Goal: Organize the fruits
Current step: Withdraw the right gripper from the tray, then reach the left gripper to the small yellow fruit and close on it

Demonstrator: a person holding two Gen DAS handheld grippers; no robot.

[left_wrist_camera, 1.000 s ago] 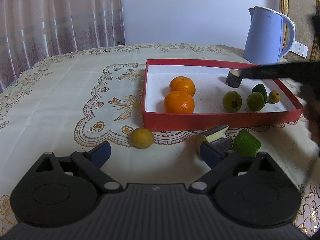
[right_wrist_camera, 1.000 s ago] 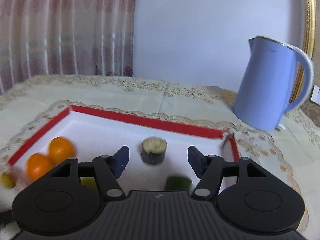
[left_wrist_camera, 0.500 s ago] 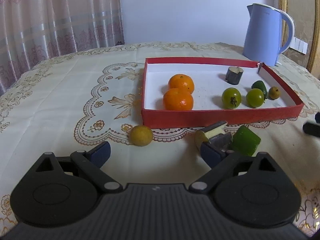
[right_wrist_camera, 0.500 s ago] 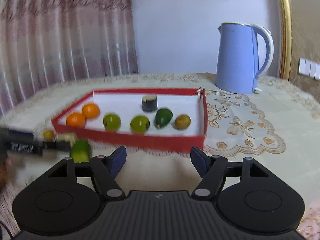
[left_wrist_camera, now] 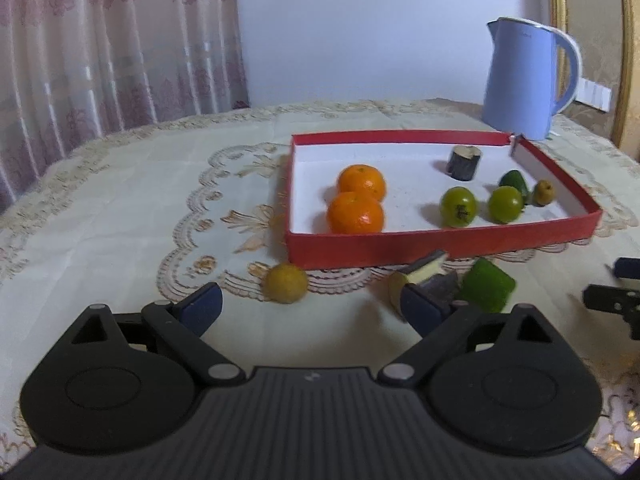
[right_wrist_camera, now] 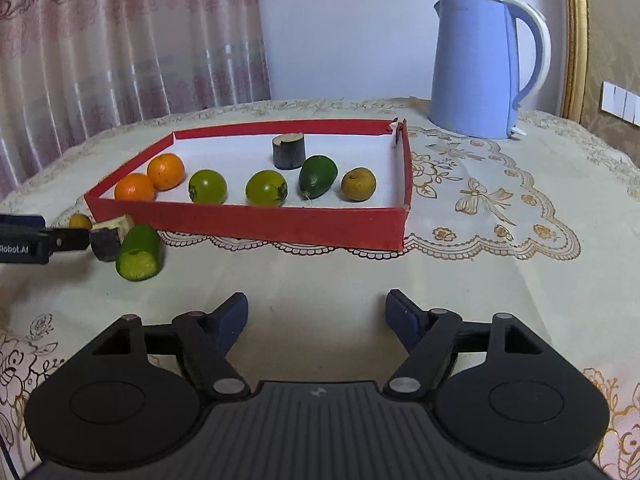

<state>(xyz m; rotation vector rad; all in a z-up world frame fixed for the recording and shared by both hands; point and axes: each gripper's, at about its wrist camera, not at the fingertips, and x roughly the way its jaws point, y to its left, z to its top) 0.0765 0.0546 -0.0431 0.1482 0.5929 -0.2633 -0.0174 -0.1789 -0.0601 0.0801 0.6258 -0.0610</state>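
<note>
the red tray (right_wrist_camera: 256,222) looks like matt card with a white paper-like lining. the two oranges (left_wrist_camera: 356,212) inside it have glossy, dimpled skin. behind the tray, the blue kettle (right_wrist_camera: 476,68) is smooth plastic with a soft sheen. under the tray, the tablecloth (right_wrist_camera: 460,272) is embroidered cream cloth.

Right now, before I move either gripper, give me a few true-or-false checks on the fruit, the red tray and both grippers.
1. Two oranges lie inside the red tray. True.
2. The small yellow fruit is in the tray. False: it sits on the tablecloth in front of it.
3. The right gripper is open and empty. True.
4. The left gripper grips the green cut piece. False: it is open, holding nothing.
5. The blue kettle stands inside the tray. False: it stands behind it.
</note>
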